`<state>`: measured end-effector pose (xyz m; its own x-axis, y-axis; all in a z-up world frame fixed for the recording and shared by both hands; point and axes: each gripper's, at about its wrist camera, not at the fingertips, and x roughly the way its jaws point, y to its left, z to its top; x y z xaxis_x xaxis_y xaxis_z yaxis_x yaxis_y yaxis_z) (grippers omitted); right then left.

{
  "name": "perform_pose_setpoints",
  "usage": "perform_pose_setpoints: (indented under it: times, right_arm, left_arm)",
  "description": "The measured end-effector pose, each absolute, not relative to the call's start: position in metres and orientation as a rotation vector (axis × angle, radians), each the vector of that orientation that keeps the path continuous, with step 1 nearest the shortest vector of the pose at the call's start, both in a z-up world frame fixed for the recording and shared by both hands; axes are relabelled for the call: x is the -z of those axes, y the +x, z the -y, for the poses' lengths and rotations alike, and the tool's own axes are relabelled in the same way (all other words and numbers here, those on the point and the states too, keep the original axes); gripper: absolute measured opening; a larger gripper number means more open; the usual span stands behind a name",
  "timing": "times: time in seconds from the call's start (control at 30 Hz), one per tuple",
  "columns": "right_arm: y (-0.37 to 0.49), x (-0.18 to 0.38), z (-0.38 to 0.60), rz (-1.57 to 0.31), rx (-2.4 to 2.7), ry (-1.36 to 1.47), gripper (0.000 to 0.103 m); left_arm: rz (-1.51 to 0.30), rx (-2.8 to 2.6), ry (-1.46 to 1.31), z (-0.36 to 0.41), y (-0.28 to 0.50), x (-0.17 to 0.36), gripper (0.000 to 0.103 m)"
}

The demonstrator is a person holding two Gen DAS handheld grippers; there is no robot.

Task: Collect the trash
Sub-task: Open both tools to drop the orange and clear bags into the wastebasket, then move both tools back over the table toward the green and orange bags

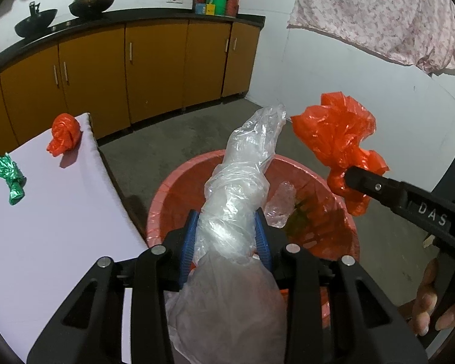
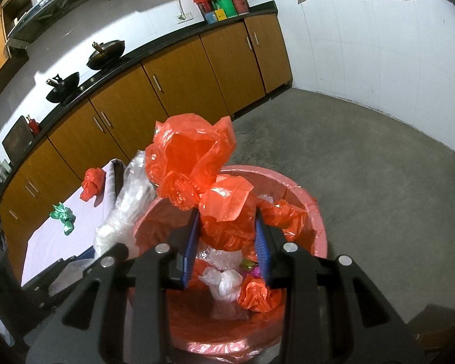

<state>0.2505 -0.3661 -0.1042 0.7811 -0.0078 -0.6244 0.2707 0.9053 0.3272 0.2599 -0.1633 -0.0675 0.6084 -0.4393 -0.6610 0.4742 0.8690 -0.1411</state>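
My left gripper (image 1: 227, 236): fingers clamped on clear plastic bag (image 1: 242, 182), bag sticking out past tips over red bin (image 1: 166, 194). My right gripper (image 2: 229, 242): fingers pinch crumpled orange bag (image 2: 194, 163) above bin. Green wrapper (image 1: 10, 176), second orange wad (image 1: 64, 133) lie on table (image 1: 60, 227).

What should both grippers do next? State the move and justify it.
Probably open both over the red basin: the left gripper is shut on the clear plastic bag, the right gripper on the orange plastic bag, and both hang above its opening, where other trash already lies.
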Motion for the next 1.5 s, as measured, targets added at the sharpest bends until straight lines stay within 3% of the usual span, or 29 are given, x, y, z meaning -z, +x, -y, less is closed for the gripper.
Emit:
perform_pose_setpoints:
  times: [0.2, 0.63, 0.77, 1.07, 1.23, 1.5]
  right_arm:
    - [0.248, 0.109, 0.374, -0.657, 0.145, 0.457, 0.046]
    - [0.249, 0.106, 0.367, -0.656, 0.159, 0.419, 0.052]
    - [0.253, 0.104, 0.35, -0.655, 0.136, 0.367, 0.061]
    - [0.288, 0.101, 0.285, -0.669, 0.023, 0.302, 0.081]
    - [0.323, 0.104, 0.227, -0.697, -0.067, 0.253, 0.084]
    - [0.402, 0.108, 0.138, -0.684, -0.161, 0.123, 0.083]
  left_arm:
    - [-0.763, 0.534, 0.041, 0.163, 0.262, 0.073, 0.059]
    - [-0.763, 0.464, 0.005, 0.136, 0.266, 0.073, 0.066]
    - [-0.746, 0.419, 0.011, 0.116, 0.267, 0.071, 0.071]
    - [-0.708, 0.158, -0.028, 0.004, 0.277, 0.079, 0.087]
    - [-0.7, 0.003, -0.094, -0.067, 0.286, 0.087, 0.094]
    - [-0.688, -0.132, -0.189, -0.146, 0.301, 0.099, 0.097]
